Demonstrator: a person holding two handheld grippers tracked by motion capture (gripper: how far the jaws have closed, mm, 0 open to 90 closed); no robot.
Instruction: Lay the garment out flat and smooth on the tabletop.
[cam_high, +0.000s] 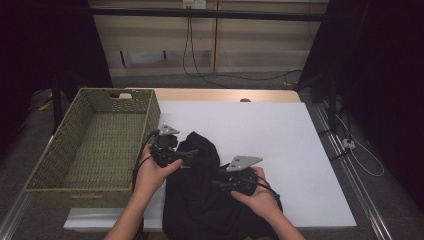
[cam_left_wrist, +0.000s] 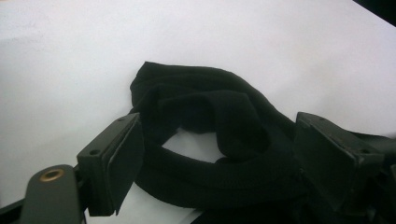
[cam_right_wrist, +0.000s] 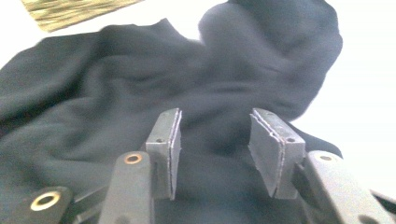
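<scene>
Layout: basket sits at the left edge of the table, its right wall just beside the sheet area. Garment lies on the table near my edge, right of the basket, bunched part at its far end, the rest spreading toward me. My left gripper is between basket and garment, at the bunched end; folds lie between its jaws, table beyond. My right gripper is over the garment's middle, right of and nearer to me than the left one, cloth under its jaws, basket corner beyond.
</scene>
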